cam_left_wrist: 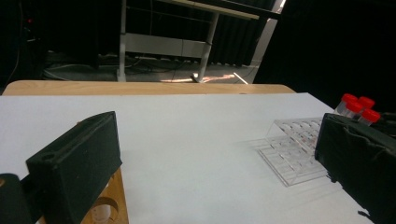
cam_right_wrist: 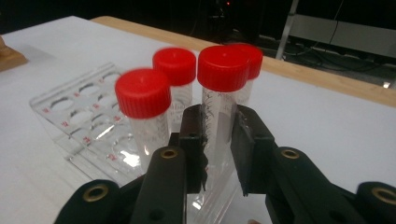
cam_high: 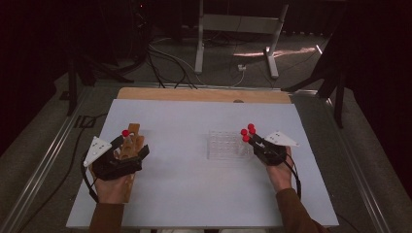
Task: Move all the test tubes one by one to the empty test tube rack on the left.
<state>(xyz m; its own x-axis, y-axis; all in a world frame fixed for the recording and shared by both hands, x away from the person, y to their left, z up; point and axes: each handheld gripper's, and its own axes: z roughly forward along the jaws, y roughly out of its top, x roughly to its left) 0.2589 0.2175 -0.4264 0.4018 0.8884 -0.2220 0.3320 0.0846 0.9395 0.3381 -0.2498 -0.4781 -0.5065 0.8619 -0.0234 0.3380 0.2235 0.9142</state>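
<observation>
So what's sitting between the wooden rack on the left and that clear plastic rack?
Nothing: in the high view, the white tabletop lies bare between the wooden rack and the clear rack.

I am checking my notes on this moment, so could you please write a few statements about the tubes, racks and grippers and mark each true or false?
1. The right gripper is shut on a red-capped tube. True.
2. The clear rack is full of tubes. False: most holes are empty; the tubes stand at its right end.
3. The tube caps are blue. False: they are red.
4. The left gripper is over a wooden rack. True.
5. The left gripper's jaws stand apart. True.
</observation>
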